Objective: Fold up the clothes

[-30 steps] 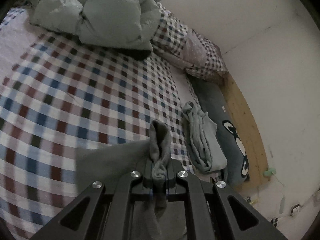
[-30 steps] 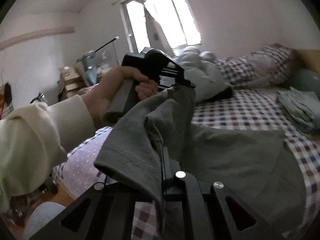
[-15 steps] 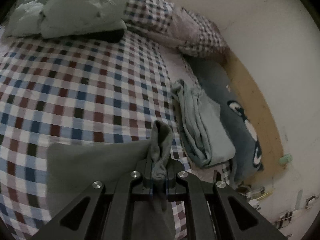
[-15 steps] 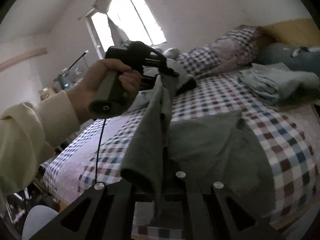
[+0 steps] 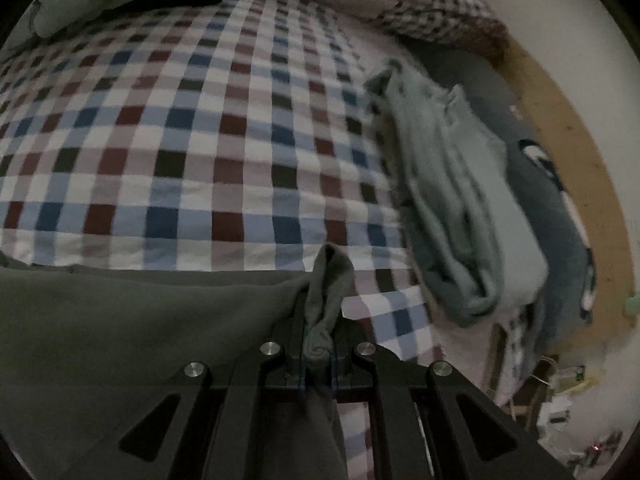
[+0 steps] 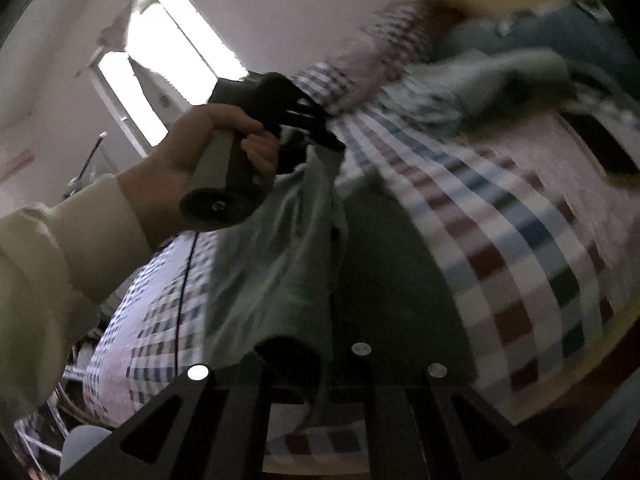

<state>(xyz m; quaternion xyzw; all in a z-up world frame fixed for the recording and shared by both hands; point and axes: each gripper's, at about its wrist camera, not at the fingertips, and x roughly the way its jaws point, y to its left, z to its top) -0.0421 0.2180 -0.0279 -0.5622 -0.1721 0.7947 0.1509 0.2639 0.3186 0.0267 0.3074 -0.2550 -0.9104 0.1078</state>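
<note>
Left gripper (image 5: 318,344) clamped on bunched edge of grey garment (image 5: 132,320), cloth spread low over checked bedsheet (image 5: 200,152). Right gripper (image 6: 326,360) pinching same garment's other edge (view blurred). Folded pale green clothes (image 5: 452,208) just beside, near dark pillow (image 5: 560,216). Hand (image 6: 196,156) gripping left handle.

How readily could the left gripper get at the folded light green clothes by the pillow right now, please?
Probably not yet: the left gripper is shut on the grey garment. The folded light green clothes lie unobstructed on the checked bedspread.
</note>
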